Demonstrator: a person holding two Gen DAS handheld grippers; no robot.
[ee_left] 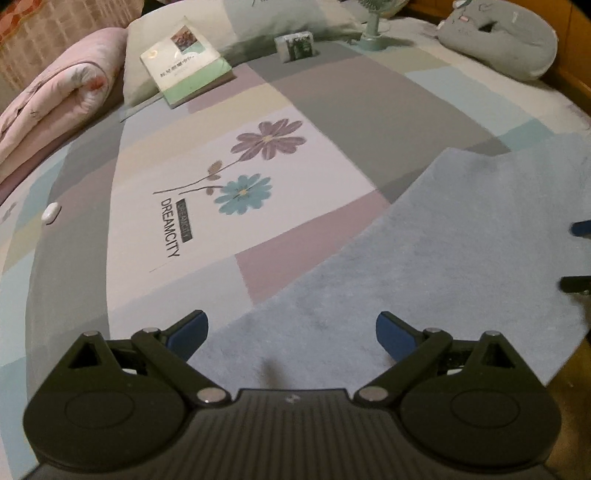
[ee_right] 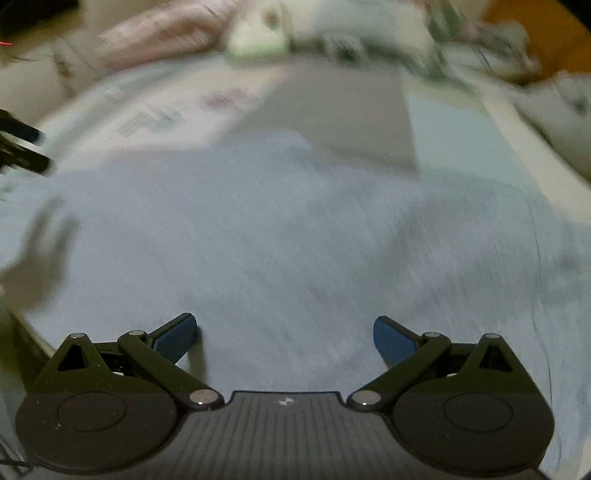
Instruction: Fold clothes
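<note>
A pale blue fleecy garment [ee_left: 461, 236] lies flat on the bed, reaching to the near edge. My left gripper [ee_left: 291, 334] hovers open over its near left corner, nothing between the blue pads. In the right wrist view, which is motion-blurred, the same garment [ee_right: 295, 236] fills the middle, and my right gripper [ee_right: 284, 338] stands open above it. The right gripper's fingertips [ee_left: 580, 254] poke in at the right edge of the left wrist view. The left gripper's fingers [ee_right: 26, 147] show at the far left of the right wrist view.
The bed carries a patchwork sheet with printed flowers [ee_left: 258, 166]. At the far side lie a book [ee_left: 184, 62], a small box [ee_left: 295, 44], a fan base [ee_left: 373, 33], a grey plush pillow [ee_left: 498, 40] and a rolled pink quilt [ee_left: 55, 96]. A small white object [ee_left: 50, 213] sits at left.
</note>
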